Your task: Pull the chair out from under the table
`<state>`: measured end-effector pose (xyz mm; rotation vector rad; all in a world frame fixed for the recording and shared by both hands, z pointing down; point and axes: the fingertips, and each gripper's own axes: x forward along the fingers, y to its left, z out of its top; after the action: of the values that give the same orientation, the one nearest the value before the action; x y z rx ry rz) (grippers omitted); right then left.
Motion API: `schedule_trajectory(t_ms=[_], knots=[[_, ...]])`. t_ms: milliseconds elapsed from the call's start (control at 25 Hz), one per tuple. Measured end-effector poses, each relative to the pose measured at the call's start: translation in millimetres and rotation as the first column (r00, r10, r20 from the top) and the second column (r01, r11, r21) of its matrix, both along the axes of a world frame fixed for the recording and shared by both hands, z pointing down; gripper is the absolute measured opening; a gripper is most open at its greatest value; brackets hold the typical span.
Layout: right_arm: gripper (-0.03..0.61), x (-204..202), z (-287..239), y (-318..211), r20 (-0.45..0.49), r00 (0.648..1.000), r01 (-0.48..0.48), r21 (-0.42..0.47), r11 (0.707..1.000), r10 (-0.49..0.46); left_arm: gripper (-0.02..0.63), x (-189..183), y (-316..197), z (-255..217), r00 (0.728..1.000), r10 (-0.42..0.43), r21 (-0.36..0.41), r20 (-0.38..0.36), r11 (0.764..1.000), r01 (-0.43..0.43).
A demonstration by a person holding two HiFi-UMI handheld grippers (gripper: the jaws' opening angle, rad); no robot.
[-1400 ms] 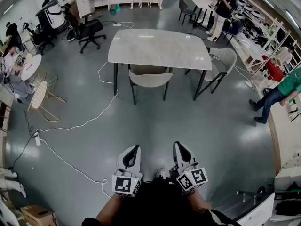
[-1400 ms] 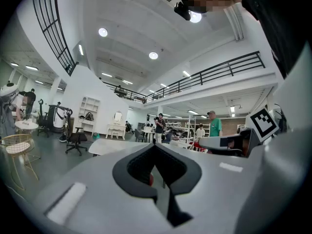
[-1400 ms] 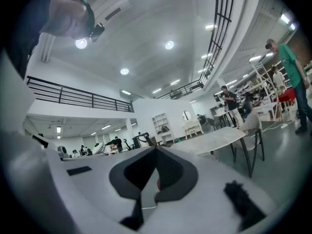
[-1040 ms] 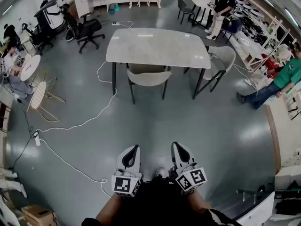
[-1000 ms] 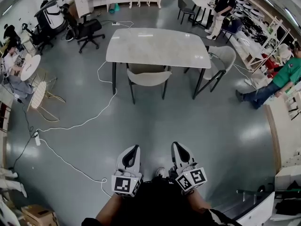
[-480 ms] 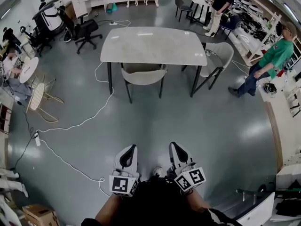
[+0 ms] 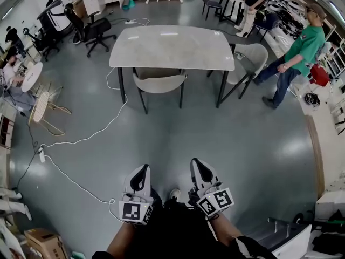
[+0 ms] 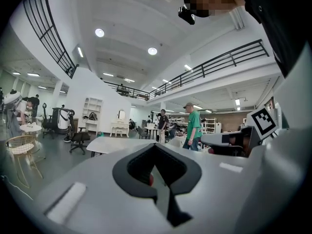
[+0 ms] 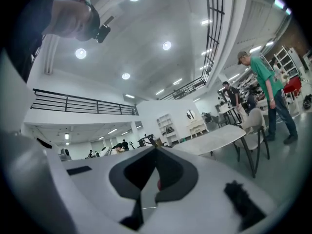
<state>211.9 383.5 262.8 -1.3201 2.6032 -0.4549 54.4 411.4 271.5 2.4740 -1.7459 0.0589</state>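
Left hand-held gripper [image 7: 142,172]: jaws together, nothing between them. Right hand-held gripper [image 7: 197,166]: likewise together, empty. Both low in head view, side by side, pointing toward grey surface [image 7: 171,47]. Beige chair [image 7: 159,83] tucked in at near long side of surface, seat apparently under it, well apart from both. Second chair [image 7: 252,58] at right end. White cable [image 7: 81,139] trails across floor.
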Motion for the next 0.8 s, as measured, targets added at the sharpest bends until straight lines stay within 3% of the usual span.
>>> schedule_trajectory(t_ms=[400, 800], knots=[[0.016, 7, 16, -31, 0.012, 1.000, -0.017, -0.035, 0.999, 0.017, 0.009, 10, -35, 15, 1.000, 0.022, -0.028, -0.001, 0.999, -0.022], [0.016, -8, 14, -110, -0.003, 0.999, -0.052, -0.029, 0.998, 0.052, 0.009, 0, -132, 10, 0.997, 0.072, -0.007, -0.024, 0.997, -0.072]])
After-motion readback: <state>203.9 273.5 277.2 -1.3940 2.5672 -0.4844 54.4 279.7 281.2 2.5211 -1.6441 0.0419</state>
